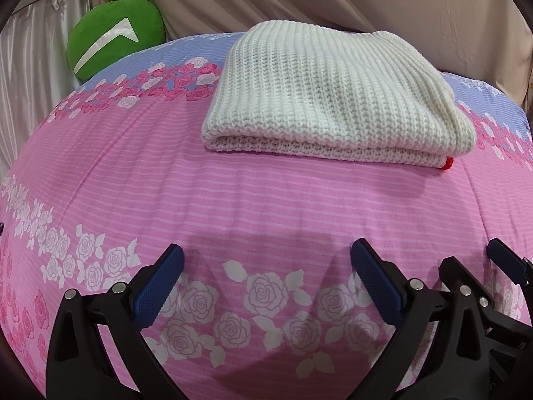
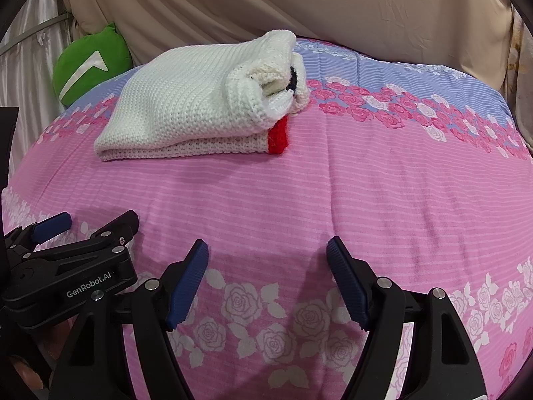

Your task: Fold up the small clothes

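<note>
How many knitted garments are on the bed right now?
1: a folded white sweater lies on the far part of the bed, right of the green cushion. Its folds could hide something smaller.

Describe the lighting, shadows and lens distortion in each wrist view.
Left wrist view: soft, even light, no glare; strong fisheye bulges the pink bedspread into a dome; the white knit garment is sharp, the left gripper throws faint shadows. Right wrist view: same bulge and dark corners; shadows beneath the right gripper.
</note>
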`<state>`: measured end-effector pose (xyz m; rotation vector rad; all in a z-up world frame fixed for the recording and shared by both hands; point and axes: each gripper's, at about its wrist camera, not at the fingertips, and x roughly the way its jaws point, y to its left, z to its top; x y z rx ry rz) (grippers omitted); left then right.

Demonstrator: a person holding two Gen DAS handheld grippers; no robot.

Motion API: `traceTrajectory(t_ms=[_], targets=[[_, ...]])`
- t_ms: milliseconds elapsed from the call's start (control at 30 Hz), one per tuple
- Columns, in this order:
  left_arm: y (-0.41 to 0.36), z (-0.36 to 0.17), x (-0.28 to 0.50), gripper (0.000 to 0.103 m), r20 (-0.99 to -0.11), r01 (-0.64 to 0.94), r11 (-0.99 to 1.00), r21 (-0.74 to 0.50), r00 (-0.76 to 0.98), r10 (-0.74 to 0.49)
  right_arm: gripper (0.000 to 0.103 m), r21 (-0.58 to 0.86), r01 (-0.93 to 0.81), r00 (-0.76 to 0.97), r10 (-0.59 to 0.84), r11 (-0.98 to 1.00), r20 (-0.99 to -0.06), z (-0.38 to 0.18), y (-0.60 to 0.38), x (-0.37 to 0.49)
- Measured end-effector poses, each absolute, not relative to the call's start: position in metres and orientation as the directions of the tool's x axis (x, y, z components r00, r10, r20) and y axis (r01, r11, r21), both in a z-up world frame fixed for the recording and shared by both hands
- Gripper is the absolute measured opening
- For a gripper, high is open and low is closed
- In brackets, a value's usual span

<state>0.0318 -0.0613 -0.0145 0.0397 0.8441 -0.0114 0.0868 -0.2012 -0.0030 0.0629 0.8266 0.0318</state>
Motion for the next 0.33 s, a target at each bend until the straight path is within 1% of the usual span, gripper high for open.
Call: traceTrajectory(t_ms=[333], targets=[[-0.067,-0.0117,0.0287,0.098,-0.727,0.022,0.996,0.082,0.685,0.045,0.072,0.065,0.025,0.681,0.03,0.998,-0.731,-0.0019,-0.2023,0.084]])
